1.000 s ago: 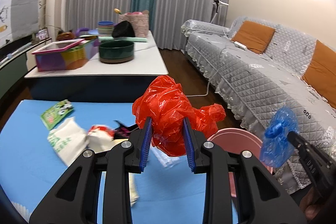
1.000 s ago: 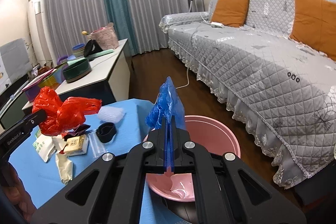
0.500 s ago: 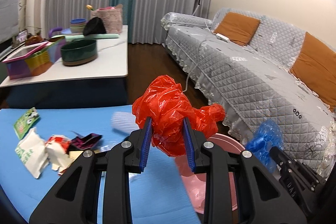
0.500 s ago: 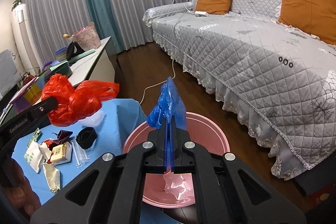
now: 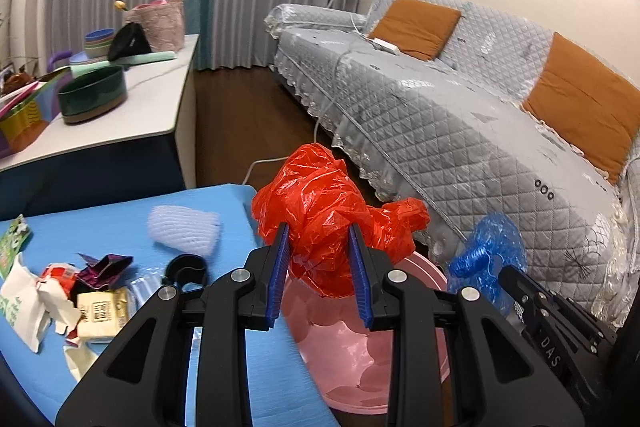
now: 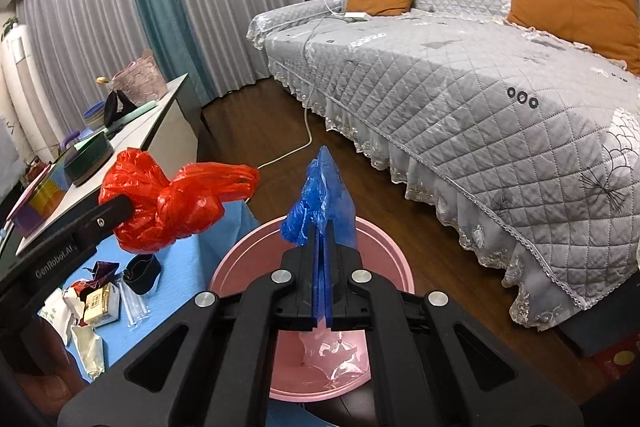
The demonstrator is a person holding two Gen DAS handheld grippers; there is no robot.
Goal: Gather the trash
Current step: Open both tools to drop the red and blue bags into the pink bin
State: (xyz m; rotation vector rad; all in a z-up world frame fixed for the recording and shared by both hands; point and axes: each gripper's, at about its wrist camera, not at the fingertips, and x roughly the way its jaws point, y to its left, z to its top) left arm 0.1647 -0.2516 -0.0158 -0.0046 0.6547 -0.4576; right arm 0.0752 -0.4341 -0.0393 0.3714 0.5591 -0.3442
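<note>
My left gripper (image 5: 318, 251) is shut on a crumpled red plastic bag (image 5: 328, 211) and holds it over the near rim of a pink basin (image 5: 360, 359). My right gripper (image 6: 322, 251) is shut on a crumpled blue plastic bag (image 6: 320, 199) above the same basin (image 6: 384, 255); this bag also shows in the left wrist view (image 5: 486, 251). A clear wrapper (image 6: 332, 351) lies in the basin. The red bag also shows in the right wrist view (image 6: 168, 203), left of the basin.
A blue-covered table (image 5: 120, 223) holds more trash: a white foam net (image 5: 182, 229), a black ring (image 5: 186, 267), several wrappers and papers (image 5: 92, 291). A grey quilted sofa (image 5: 460, 115) runs along the right. A white side table (image 5: 120, 115) with bowls stands behind.
Both grippers have moved right and forward with their bags, from beside the table to above the pink basin. The grips are unchanged.
</note>
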